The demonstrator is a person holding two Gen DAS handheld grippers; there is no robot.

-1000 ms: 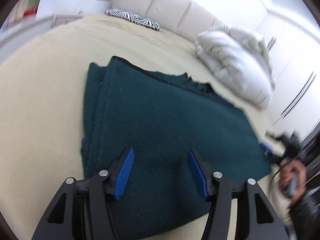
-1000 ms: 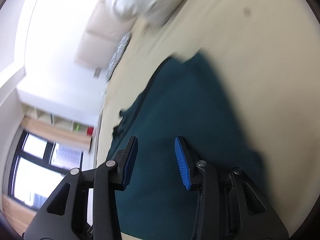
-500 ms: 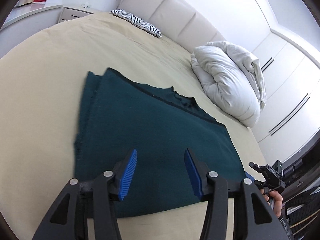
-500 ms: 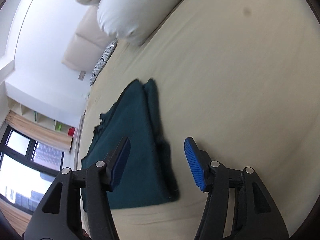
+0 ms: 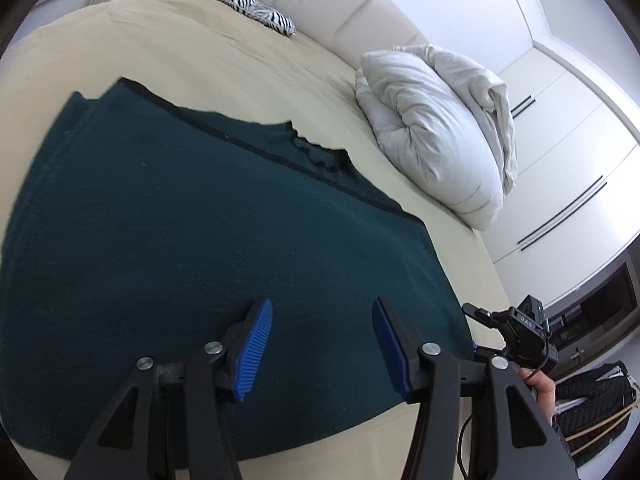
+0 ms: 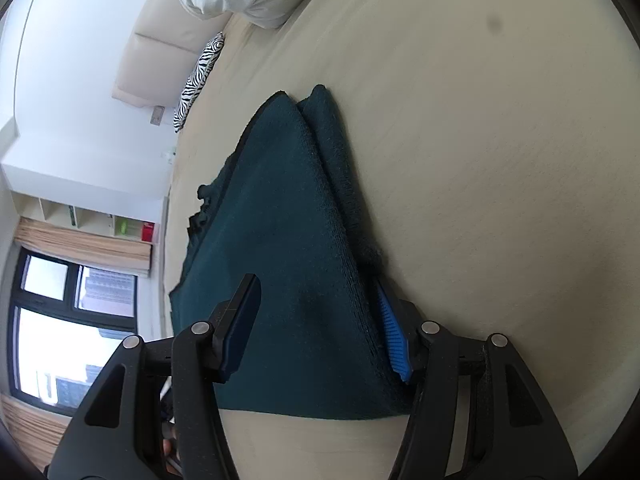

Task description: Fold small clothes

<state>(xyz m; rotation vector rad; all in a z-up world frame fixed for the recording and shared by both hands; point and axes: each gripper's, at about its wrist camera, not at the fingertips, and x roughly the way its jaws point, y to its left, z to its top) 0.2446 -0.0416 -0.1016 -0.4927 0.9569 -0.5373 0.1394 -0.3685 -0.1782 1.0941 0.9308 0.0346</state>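
Two grippers over beige bed sheet, left gripper fingers apart above folded dark teal knit garment, right gripper fingers spread astride garment's near corner, white duvet at 2 o'clock.

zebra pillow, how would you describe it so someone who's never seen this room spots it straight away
Start at the wide beige bed and follow it up to the cream padded headboard. Right at the headboard's foot lies a small flat black-and-white zebra-striped pillow. It is the only patterned thing there: the big plain white crumpled duvet is bundled further along the bed, and the dark teal knitted garment lies folded flat lower down.
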